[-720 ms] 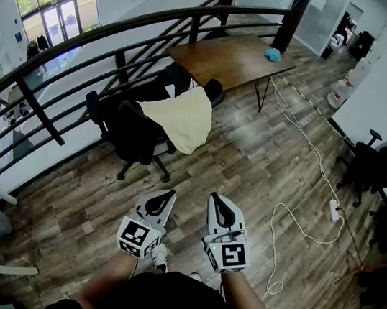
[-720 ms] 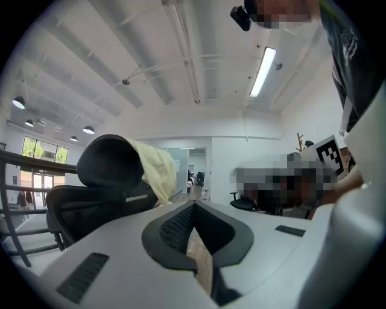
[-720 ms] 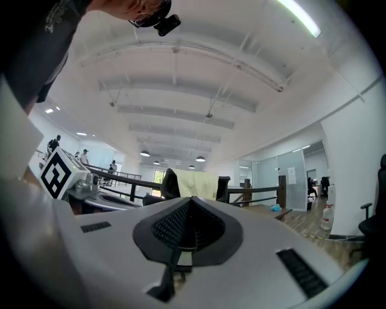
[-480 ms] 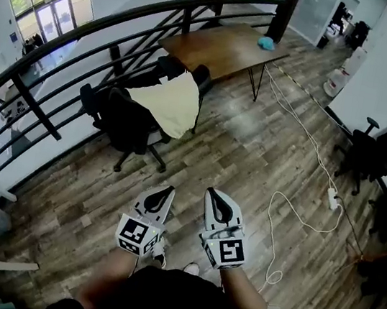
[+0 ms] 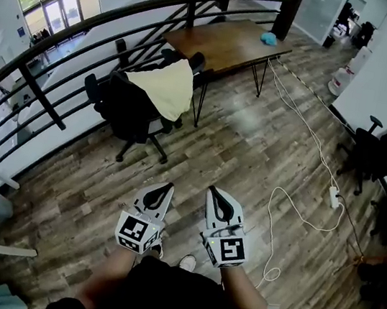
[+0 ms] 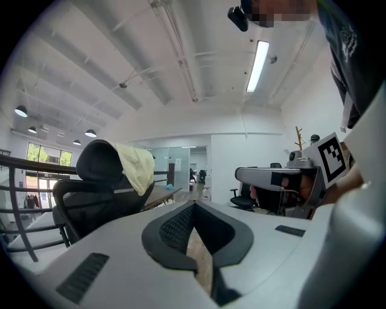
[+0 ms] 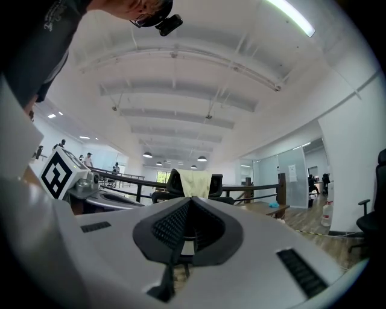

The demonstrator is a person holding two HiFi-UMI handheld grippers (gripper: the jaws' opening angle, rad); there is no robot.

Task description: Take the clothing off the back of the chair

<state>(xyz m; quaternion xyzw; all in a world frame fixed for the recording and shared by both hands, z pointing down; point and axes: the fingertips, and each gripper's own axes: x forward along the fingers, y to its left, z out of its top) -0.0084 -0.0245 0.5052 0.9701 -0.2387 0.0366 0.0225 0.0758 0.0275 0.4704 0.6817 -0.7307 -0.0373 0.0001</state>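
Site: upper level with plank floor (image 5: pixel 251 159), black railing (image 5: pixel 90 25) curving along the left, wooden table (image 5: pixel 226 42) at the far end. Black office chair (image 5: pixel 131 111) stands between railing and table, near the table's corner. Clothing (image 5: pixel 166 86), pale yellow, is draped over the top of the chair's back and hangs down the side facing the table; not yet touched. Both tools held low and level close to the person's body, side by side, well apart from the chair. Left gripper (image 5: pixel 160 194): jaws together, nothing between them, only floor seen through the slit. Right gripper (image 5: pixel 217 199): jaws fully closed, likewise empty. Key relation: the clothing lies ahead and to the left of both tools, so the left gripper sits on the nearer side, though the margin is small. The fold appears to run along the top edge of the chair's back, with the cloth falling away from it. Judgement: approach stage only; the gap must be closed and the jaws opened before any grasp on that top fold.
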